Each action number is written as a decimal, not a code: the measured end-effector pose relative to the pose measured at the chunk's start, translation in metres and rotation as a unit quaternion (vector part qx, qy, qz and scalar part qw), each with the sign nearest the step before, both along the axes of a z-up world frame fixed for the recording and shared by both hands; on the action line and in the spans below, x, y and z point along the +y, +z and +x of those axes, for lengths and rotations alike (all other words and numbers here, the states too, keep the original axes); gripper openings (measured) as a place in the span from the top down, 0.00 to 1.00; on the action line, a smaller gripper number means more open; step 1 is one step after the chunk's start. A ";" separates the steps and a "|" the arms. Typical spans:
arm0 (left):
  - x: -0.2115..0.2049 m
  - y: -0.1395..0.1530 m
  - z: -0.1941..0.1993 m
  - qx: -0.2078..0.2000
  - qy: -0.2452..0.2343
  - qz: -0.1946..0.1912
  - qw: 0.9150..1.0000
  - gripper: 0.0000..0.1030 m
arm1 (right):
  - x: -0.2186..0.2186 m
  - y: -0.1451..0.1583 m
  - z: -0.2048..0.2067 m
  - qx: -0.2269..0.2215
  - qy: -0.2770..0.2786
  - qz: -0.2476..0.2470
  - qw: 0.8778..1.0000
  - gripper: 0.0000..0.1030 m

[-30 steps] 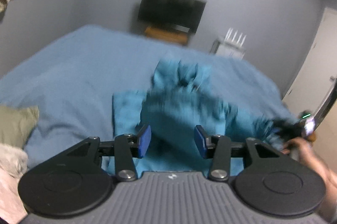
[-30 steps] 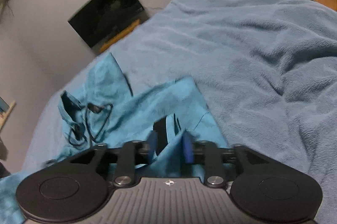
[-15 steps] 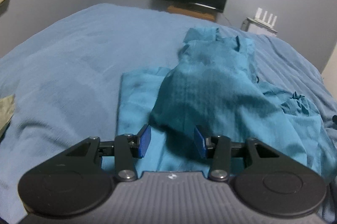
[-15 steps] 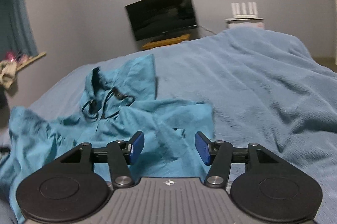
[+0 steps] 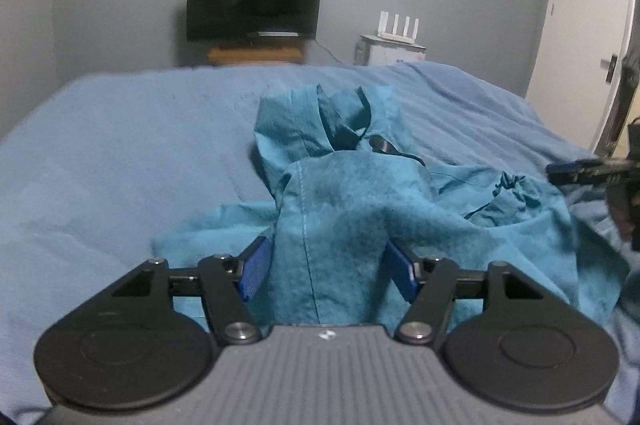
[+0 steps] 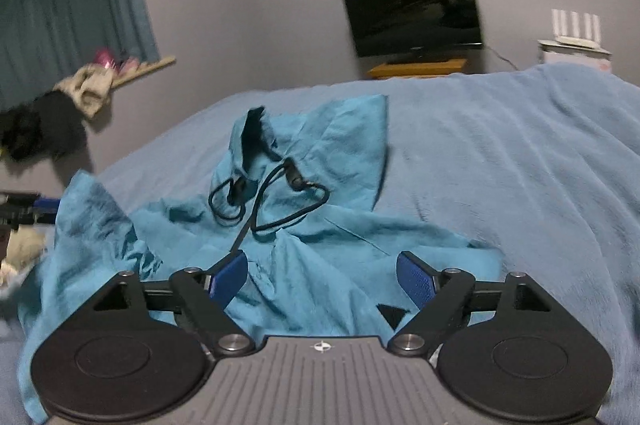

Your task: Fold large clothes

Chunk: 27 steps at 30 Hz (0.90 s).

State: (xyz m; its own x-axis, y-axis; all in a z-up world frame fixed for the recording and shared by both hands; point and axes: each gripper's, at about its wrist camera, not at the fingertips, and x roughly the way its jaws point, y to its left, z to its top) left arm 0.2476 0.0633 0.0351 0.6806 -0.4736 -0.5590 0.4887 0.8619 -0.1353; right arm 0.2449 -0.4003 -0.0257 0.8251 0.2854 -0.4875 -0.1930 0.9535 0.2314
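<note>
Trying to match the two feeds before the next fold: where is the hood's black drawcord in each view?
Left wrist: only a short bit of the drawcord shows, centre, just behind the raised fold of the jacket.
Right wrist: the drawcord loops in plain sight, centre-left, below the hood opening.
Shared landmark: the TV on the far wall.
</note>
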 end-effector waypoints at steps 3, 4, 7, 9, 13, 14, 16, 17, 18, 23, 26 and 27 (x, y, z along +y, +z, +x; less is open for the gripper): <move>0.002 -0.008 0.011 0.025 -0.015 -0.036 0.999 0.39 | -0.001 -0.007 0.015 0.020 0.016 -0.001 1.000 0.16; 0.002 -0.010 0.014 0.032 -0.020 -0.049 0.998 0.42 | -0.002 -0.011 0.019 0.031 0.018 0.002 0.999 0.16; -0.004 -0.018 0.018 0.042 -0.011 -0.036 0.998 0.86 | -0.004 -0.025 0.026 0.054 0.029 0.014 0.998 0.23; -0.006 -0.022 0.015 0.037 -0.003 -0.021 0.999 0.90 | -0.007 -0.032 0.025 0.067 0.049 0.035 0.996 0.66; -0.009 -0.012 0.002 0.005 0.023 -0.012 1.000 0.97 | -0.007 -0.026 0.017 0.047 0.049 0.026 0.997 0.95; -0.011 -0.005 -0.003 -0.012 0.031 -0.007 0.999 0.99 | -0.010 -0.021 0.012 0.029 0.042 0.033 0.998 0.95; -0.012 0.010 -0.009 -0.034 0.054 0.003 0.998 1.00 | -0.018 -0.008 0.001 -0.005 0.015 0.049 0.999 0.96; -0.013 0.017 -0.010 -0.040 0.074 0.014 0.996 1.00 | -0.022 -0.003 -0.004 -0.017 -0.001 0.051 0.999 0.96; -0.014 0.022 -0.007 -0.038 0.092 0.028 0.995 1.00 | -0.026 0.001 -0.009 -0.027 -0.023 0.047 0.998 0.96; -0.032 -0.009 0.030 0.005 0.131 0.155 0.979 1.00 | -0.036 -0.011 -0.015 0.005 -0.138 0.037 0.990 0.95; -0.057 -0.052 0.047 0.007 0.124 0.238 0.963 0.99 | -0.015 -0.037 0.000 0.039 -0.162 -0.025 0.986 0.92; -0.065 -0.064 0.051 0.001 0.119 0.267 0.956 0.98 | -0.012 -0.043 0.002 0.037 -0.169 -0.048 0.984 0.86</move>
